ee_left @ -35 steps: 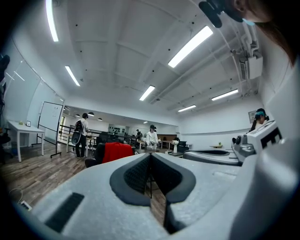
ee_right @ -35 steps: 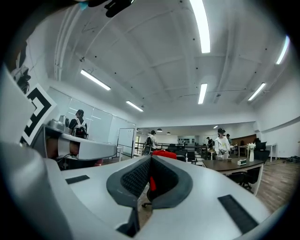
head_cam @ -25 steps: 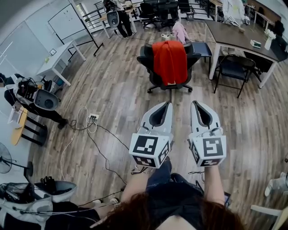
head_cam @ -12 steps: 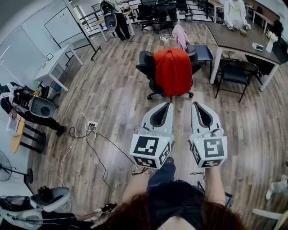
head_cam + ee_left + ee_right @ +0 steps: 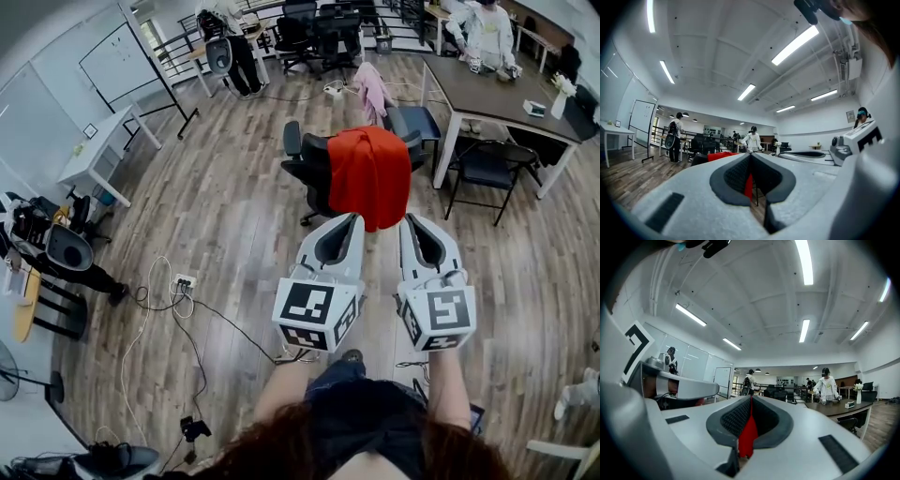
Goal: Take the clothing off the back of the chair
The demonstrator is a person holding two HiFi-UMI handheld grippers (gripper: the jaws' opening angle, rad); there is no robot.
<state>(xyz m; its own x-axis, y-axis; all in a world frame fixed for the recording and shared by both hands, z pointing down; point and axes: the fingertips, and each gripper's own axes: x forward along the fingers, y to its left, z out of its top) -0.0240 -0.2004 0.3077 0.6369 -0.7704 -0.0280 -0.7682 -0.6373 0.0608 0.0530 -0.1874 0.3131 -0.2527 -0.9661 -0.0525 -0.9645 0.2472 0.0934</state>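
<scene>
**A:** What fills most of the room?
**B:** A wooden floor. A long dark table stands toward its far right corner.

**A:** And the chair?
**B:** A black chair stands on the floor, near the table's left end.

**A:** Where is the clothing?
**B:** The red clothing is draped over the top edge of the chair's back. It hangs down the side that faces the person.

**A:** What about the claws?
**B:** The left claw and the right claw are held side by side, level, both pointing at the clothing and apart from it.

**A:** Open or closed?
**B:** Closed, both. The left claw's jaws meet with nothing between them, and so do the right claw's. The red of the clothing only shows through the hollow behind the tips.
</scene>
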